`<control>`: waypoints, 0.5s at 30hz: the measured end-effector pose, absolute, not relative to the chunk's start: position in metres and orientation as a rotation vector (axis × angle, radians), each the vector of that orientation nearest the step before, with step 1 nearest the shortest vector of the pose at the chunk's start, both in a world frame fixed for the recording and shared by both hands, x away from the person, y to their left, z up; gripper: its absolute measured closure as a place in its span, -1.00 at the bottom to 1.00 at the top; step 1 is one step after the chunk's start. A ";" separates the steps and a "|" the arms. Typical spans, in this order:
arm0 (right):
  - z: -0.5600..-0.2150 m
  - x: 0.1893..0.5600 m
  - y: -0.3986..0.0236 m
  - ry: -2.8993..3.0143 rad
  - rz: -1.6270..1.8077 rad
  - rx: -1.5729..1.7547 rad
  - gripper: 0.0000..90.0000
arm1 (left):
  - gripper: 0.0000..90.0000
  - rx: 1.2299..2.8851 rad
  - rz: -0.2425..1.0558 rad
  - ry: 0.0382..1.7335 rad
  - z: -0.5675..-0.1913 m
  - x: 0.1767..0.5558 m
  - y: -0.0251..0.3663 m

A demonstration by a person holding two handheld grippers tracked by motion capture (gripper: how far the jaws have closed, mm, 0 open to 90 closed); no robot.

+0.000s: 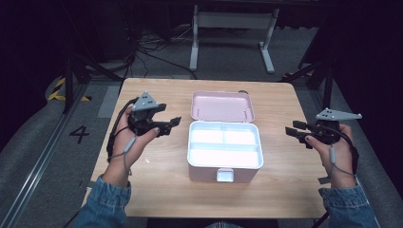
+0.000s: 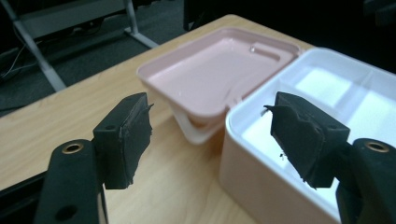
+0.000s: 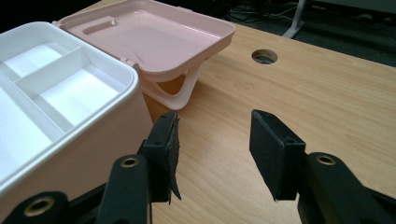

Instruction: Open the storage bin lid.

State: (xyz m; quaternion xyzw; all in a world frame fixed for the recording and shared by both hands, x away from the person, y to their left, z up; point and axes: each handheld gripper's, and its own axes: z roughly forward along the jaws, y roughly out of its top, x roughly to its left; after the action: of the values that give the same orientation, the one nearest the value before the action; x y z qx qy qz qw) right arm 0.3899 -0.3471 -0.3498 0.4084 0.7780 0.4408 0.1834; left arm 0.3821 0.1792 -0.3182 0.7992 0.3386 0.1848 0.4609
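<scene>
A pink box (image 1: 224, 172) with a white divided tray (image 1: 225, 144) stands open in the middle of the wooden table (image 1: 157, 190). Its pink lid (image 1: 222, 105) lies folded back behind it. My left gripper (image 1: 172, 124) hovers just left of the box, open, with nothing between its jaws. In the left gripper view the box (image 2: 261, 172) and the lid (image 2: 210, 77) lie ahead of the gripper (image 2: 210, 135). My right gripper (image 1: 291, 130) is held right of the box, open and empty. In the right gripper view the gripper (image 3: 215, 154) points past the box (image 3: 79, 154) and the lid (image 3: 154, 37).
A round cable hole (image 3: 264, 56) sits in the table behind the lid. A white desk frame (image 1: 233, 33) and loose cables (image 1: 142, 47) are on the floor beyond the far edge. Bare tabletop lies on both sides of the box and in front of it.
</scene>
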 end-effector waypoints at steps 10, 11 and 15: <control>-0.361 0.392 -0.359 2.232 1.223 1.188 0.09 | -0.37 2.088 0.487 1.011 -0.351 0.361 0.222; -0.361 0.392 -0.359 2.232 1.223 1.188 0.09 | -0.37 2.088 0.487 1.011 -0.351 0.361 0.222; -0.365 0.394 -0.364 2.231 1.186 1.227 0.08 | -0.38 2.142 0.432 1.083 -0.371 0.367 0.232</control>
State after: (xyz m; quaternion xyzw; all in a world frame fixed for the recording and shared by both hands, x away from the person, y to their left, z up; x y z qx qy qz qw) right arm 0.3937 -0.3636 -0.3651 0.4308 0.7834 0.4163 0.1656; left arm 0.3674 0.2322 -0.3715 0.8245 0.4171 0.1663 0.3443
